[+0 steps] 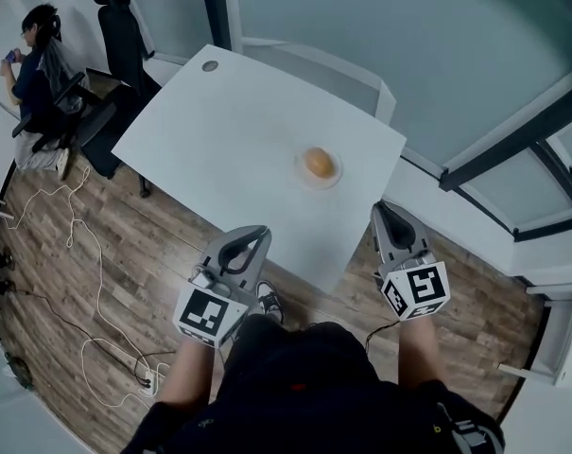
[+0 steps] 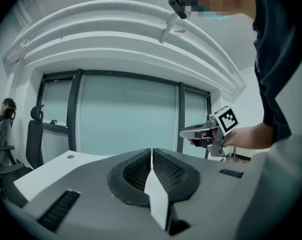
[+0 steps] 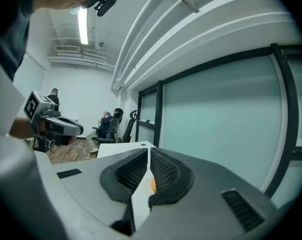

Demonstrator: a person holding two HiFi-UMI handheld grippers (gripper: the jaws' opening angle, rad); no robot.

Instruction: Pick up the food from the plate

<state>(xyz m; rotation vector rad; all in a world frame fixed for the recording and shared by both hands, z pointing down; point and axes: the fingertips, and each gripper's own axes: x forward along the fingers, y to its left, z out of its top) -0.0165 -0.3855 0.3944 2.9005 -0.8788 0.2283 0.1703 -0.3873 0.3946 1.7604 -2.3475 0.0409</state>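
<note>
A round golden-brown piece of food (image 1: 318,163) lies on a small white plate (image 1: 301,175) near the right edge of the white table (image 1: 229,149). My left gripper (image 1: 256,234) hovers just off the table's near edge, left of the plate, jaws closed together and empty. My right gripper (image 1: 386,210) is held off the table's right corner, close to the plate, also shut with nothing in it. In the right gripper view a sliver of the orange food (image 3: 152,185) shows behind the closed jaws. The left gripper view shows its jaws meeting, with the right gripper (image 2: 190,132) beyond.
A person (image 1: 35,64) sits on an office chair at the far left, beside another black chair (image 1: 125,26). White cables (image 1: 87,282) trail over the wooden floor. Glass partitions (image 1: 408,45) stand behind the table. A cable grommet (image 1: 210,65) sits in the table's far corner.
</note>
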